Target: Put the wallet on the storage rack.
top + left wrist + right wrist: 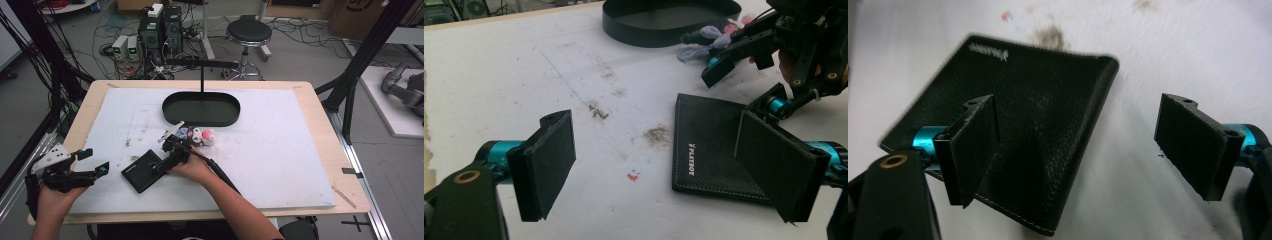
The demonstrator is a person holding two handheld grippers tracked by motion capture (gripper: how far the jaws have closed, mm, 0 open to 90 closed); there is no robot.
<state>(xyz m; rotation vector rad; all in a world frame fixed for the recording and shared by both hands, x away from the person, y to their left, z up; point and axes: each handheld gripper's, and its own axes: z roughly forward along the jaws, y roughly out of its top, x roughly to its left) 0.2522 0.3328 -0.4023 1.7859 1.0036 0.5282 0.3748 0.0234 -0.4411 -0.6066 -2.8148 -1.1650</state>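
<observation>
Right gripper (1078, 150) wide open, empty, over grained black leather wallet (1013, 120); left gripper (674, 165) wide open, empty.

Wallet (714, 145): word "PLAYBOY" in small white capitals, printed along left edge in left gripper view, near stitched border, at about 8 o'clock on wallet face. Letters run sideways there. In right gripper view same print at about 11 o'clock corner of wallet (1013, 130), too blurred to read. In high view, no readable text or numbers.
</observation>
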